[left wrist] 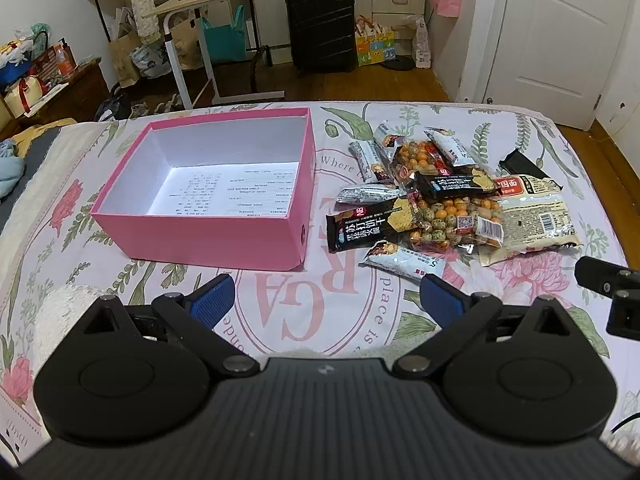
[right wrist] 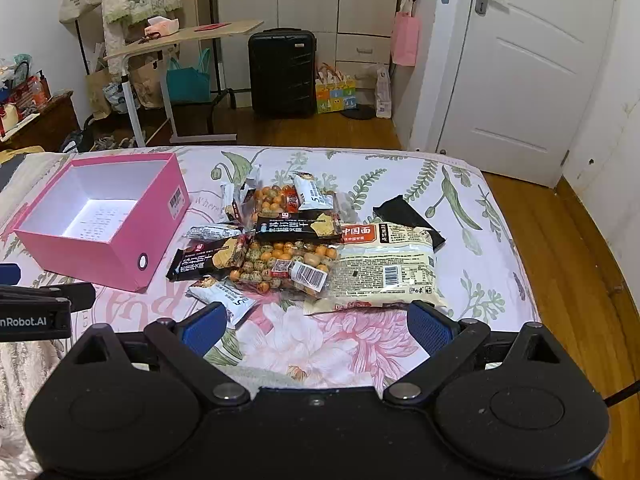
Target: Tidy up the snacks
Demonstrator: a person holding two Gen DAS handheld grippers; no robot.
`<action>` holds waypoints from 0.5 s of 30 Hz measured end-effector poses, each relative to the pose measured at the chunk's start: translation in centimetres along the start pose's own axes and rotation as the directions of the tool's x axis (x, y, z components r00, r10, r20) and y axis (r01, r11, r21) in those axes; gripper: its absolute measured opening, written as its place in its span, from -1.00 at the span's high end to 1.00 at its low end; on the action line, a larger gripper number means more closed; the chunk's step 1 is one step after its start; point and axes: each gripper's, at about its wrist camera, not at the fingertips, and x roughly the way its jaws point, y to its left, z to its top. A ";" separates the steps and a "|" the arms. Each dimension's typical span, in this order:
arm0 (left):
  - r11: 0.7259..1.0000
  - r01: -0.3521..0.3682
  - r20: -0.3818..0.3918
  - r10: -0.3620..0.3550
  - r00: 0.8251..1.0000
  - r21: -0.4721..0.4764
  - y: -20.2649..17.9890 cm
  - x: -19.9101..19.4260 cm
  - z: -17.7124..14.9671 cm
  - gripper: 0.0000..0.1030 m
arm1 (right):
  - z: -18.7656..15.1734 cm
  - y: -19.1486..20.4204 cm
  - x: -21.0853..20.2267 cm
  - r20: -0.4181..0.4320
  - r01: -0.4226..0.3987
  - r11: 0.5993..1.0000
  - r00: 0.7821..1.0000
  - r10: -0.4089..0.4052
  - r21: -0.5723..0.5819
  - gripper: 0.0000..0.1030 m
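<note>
Both tools hung wide open and empty over the bedspread. The snack pile (right wrist: 304, 248) lay straight ahead of the right gripper (right wrist: 316, 330), nearer it than the left gripper (left wrist: 326, 300), with the empty pink box (left wrist: 208, 216) off left of the pile.

Both wrist cameras are looking forward and slightly down across the bed (left wrist: 280, 312) from its near edge, left one facing the pink box (left wrist: 192, 236), right one nearer the snack pile (right wrist: 304, 256), both sharing these.
</note>
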 end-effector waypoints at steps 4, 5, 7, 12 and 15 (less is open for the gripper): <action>1.000 0.007 0.020 -0.007 1.000 0.006 -0.1 -0.2 0.0 -0.92 | -0.1 0.0 -0.1 0.008 0.008 1.000 1.000 -0.008 -0.002 -0.92; 1.000 0.013 0.028 -0.013 1.000 0.007 -0.1 -0.3 -0.1 -0.92 | -0.1 0.0 -0.2 0.012 0.011 1.000 1.000 -0.011 -0.004 -0.92; 1.000 0.030 0.055 -0.030 0.998 0.008 -0.1 -0.6 -0.1 -0.92 | -0.2 -0.1 -0.2 0.025 0.008 1.000 1.000 -0.008 -0.005 -0.92; 0.997 0.066 0.081 -0.063 0.995 -0.029 -0.2 -0.2 0.3 -0.92 | 0.0 -0.2 0.5 0.062 -0.005 0.999 0.998 0.008 -0.045 -0.92; 0.994 0.084 0.068 -0.079 0.995 -0.072 -0.2 0.8 0.8 -0.89 | 0.4 -0.3 0.2 0.108 -0.009 0.996 0.994 0.018 -0.090 -0.92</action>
